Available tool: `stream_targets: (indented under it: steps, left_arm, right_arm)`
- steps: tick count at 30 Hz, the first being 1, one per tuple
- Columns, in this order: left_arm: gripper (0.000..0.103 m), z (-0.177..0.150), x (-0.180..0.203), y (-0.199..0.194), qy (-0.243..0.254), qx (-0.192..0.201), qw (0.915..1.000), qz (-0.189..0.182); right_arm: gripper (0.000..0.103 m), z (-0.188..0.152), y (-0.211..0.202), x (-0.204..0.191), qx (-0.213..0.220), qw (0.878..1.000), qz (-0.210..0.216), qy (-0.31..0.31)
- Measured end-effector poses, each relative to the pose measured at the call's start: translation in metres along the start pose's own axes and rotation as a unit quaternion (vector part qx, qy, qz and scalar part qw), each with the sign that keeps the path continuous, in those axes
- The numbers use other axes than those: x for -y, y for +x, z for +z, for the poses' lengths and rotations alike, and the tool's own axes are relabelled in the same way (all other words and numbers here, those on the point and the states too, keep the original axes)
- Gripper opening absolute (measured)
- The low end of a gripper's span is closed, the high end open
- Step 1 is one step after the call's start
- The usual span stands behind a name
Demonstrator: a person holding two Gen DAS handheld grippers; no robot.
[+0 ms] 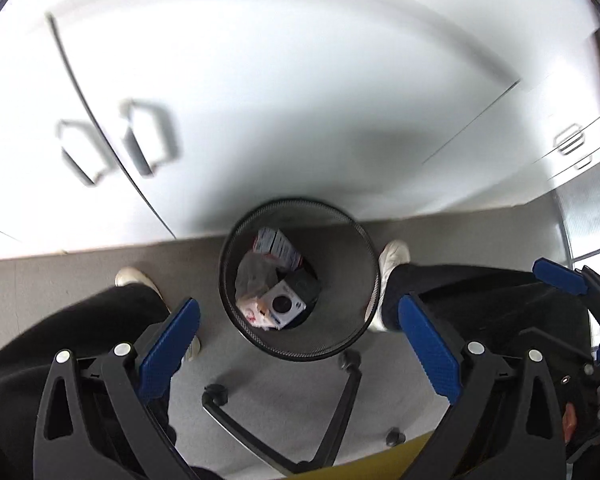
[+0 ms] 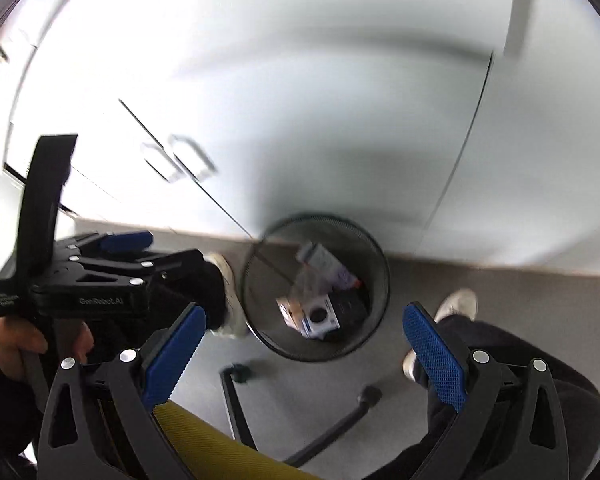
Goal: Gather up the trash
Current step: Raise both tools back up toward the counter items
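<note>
Both left gripper (image 1: 300, 328) and right gripper (image 2: 304, 332) wide, empty, above mesh wastebasket (image 1: 374, 264) holding boxes, probably wrappers. Risk: knocking basket over against chair base (image 1: 340, 412).

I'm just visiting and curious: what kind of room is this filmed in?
Probably an office. A black wire-mesh wastebasket holding cardboard boxes stands on grey carpet before white cabinets with metal handles, and the black castor legs of a yellow-seated swivel chair show below.
</note>
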State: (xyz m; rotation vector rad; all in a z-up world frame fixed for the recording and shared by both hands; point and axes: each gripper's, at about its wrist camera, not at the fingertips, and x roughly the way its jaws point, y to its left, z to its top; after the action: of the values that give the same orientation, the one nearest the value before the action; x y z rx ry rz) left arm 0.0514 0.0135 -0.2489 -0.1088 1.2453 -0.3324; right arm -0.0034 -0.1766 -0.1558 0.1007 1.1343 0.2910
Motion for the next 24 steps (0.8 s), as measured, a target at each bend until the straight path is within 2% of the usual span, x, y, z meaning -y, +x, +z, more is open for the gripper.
stream_targets:
  steps: [4,7,11,15,19,24]
  left_arm:
    - [0.099,-0.004,0.009,-0.053,0.012,0.053,0.9985,-0.005]
    - [0.099,-0.004,0.015,-0.090,0.013,0.091,0.9957,-0.010]
    - [0.099,-0.003,0.016,-0.143,-0.004,0.150,0.9884,-0.022]
    - [0.099,0.001,0.019,-0.191,-0.010,0.200,0.9792,-0.031]
    - [0.099,0.014,0.020,-0.232,-0.003,0.223,0.9743,-0.028]
    - [0.099,0.028,0.023,-0.267,0.006,0.256,0.9665,-0.009]
  right_arm:
    - [0.100,0.006,-0.049,-0.017,0.063,0.998,0.000,-0.024]
    - [0.100,0.011,-0.080,-0.025,0.102,0.994,0.017,-0.025]
    - [0.100,0.012,-0.124,-0.033,0.156,0.987,0.044,-0.013]
    - [0.100,0.014,-0.156,-0.043,0.195,0.979,0.051,-0.022]
    - [0.100,0.021,-0.186,-0.047,0.229,0.972,0.050,-0.028]
    - [0.100,0.033,-0.212,-0.036,0.255,0.964,0.072,-0.013]
